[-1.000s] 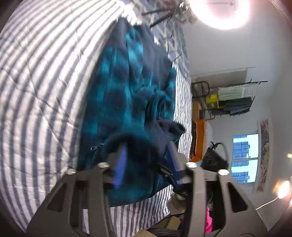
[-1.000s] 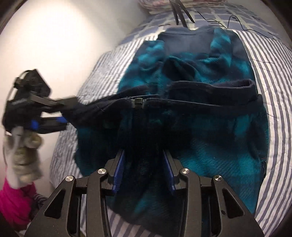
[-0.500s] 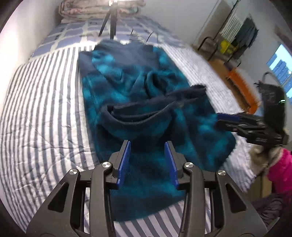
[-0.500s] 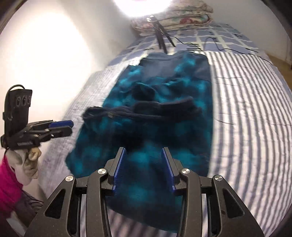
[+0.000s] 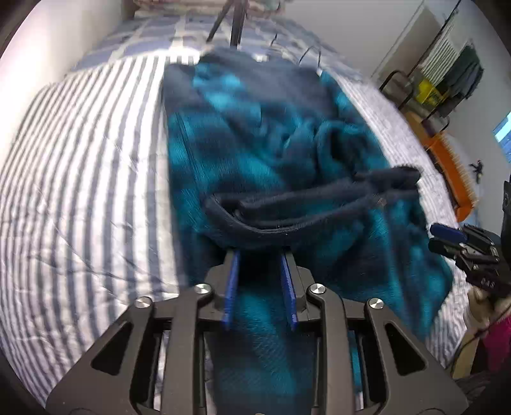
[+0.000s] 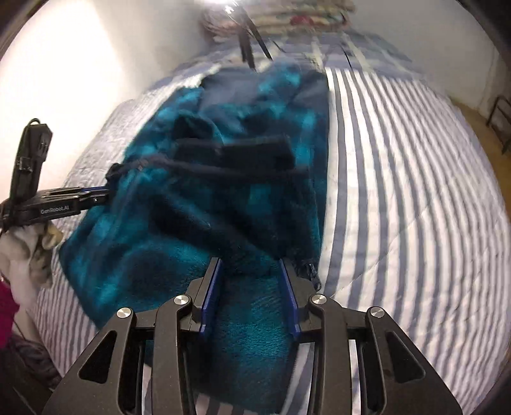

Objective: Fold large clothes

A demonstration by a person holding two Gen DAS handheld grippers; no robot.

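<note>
A large teal and navy plaid fleece jacket (image 5: 255, 153) lies partly folded on the striped bed; it also shows in the right wrist view (image 6: 204, 204). Its dark navy hem band (image 5: 306, 207) lies across the middle. My left gripper (image 5: 259, 261) is open, jaws apart just above the fleece near the hem band. My right gripper (image 6: 250, 268) is open over the jacket's near edge, beside a zipper pull (image 6: 314, 274). Each gripper shows in the other's view: the right one (image 5: 447, 236) at the right, the left one (image 6: 95, 193) at the jacket's left edge.
The bed has a grey and white striped cover (image 5: 80, 191). A tripod's legs (image 5: 230, 22) stand at the head of the bed by folded bedding (image 6: 303, 19). A white wall (image 6: 80, 64) runs along one side. A rack and orange furniture (image 5: 447, 159) stand beyond the other side.
Both grippers let go of the jacket's hem, which now lies folded up across the jacket. They drew back and have since moved forward and lower over the near part of the jacket.
</note>
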